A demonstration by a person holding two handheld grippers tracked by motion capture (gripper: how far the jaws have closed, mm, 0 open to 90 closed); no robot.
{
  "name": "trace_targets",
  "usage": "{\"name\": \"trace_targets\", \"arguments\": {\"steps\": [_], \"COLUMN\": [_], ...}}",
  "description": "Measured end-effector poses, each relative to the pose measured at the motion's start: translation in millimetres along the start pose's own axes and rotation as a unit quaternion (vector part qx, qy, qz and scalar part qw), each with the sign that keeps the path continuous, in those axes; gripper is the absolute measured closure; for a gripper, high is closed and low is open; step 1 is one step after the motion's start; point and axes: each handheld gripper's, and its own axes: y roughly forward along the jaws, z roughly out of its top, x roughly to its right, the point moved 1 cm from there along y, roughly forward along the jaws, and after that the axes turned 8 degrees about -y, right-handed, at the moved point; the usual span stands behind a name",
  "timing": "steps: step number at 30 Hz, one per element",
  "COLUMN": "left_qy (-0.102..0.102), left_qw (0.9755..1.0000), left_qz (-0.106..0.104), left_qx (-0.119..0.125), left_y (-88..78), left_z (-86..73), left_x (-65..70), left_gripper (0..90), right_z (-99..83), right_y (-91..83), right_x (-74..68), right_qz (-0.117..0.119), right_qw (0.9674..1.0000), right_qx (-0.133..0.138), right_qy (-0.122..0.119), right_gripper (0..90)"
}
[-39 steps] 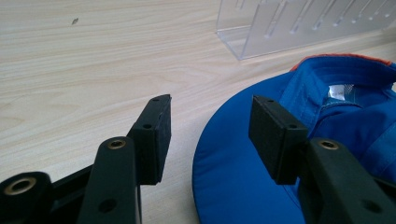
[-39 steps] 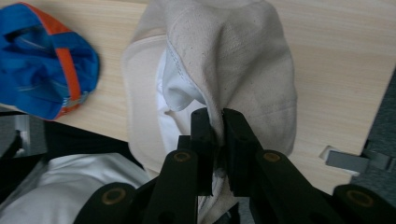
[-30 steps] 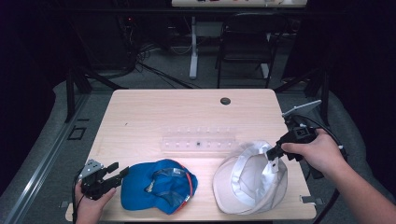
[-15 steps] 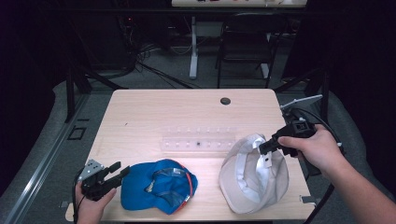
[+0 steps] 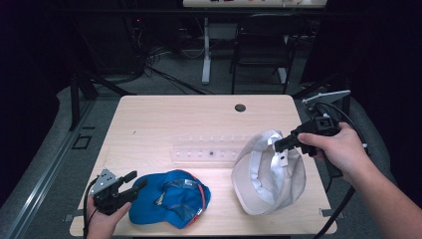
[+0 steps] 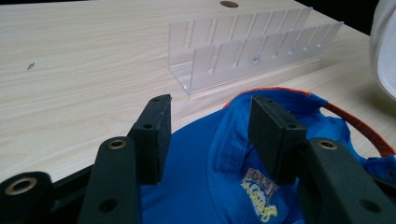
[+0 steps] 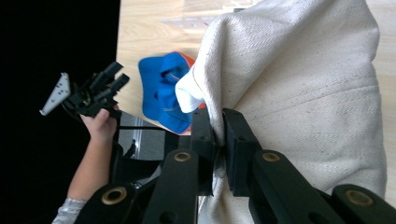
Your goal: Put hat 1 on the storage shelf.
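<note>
A blue cap point(image 5: 169, 199) lies upside down near the table's front left. My left gripper point(image 5: 133, 180) hovers at its left edge. In the left gripper view its jaws point(image 6: 210, 105) stand apart over the blue cap point(image 6: 219, 172) without pressing it, and they have just been opening. A cream cap point(image 5: 271, 174) hangs tilted at the front right, its lower rim on the table. My right gripper point(image 5: 279, 144) is shut on its upper edge. In the right gripper view the pads point(image 7: 219, 121) pinch the cream fabric point(image 7: 303, 70).
A clear slotted rack point(image 5: 209, 149) lies across the middle of the wooden table point(image 5: 164, 119), between the two caps and farther back. A round cable hole point(image 5: 240, 107) sits near the far edge. Chair and desk legs stand on the floor beyond.
My right gripper has risen and pulled the cream cap's edge up, so the cap stands more upright. My left gripper has edged slightly toward the blue cap.
</note>
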Motion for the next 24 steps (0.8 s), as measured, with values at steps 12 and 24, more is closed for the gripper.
{"name": "trace_targets", "arguments": {"steps": [12, 24], "left_qy": [0.031, 0.062], "left_qw": [0.9991, 0.9971], "left_qz": [-0.03, -0.044], "left_qx": [-0.002, 0.006], "left_y": [8.0, 25.6], "left_z": [15.5, 29.4], "left_x": [33.5, 64.2], "left_gripper": [51.2, 44.9], "right_z": [19.6, 41.0], "right_y": [-1.2, 12.7], "right_x": [-18.5, -36.2], "right_qz": [0.014, 0.026], "right_qw": [0.9995, 0.9993], "right_qx": [0.019, 0.018], "right_qy": [-0.019, -0.023], "right_gripper": [83.9, 83.9]}}
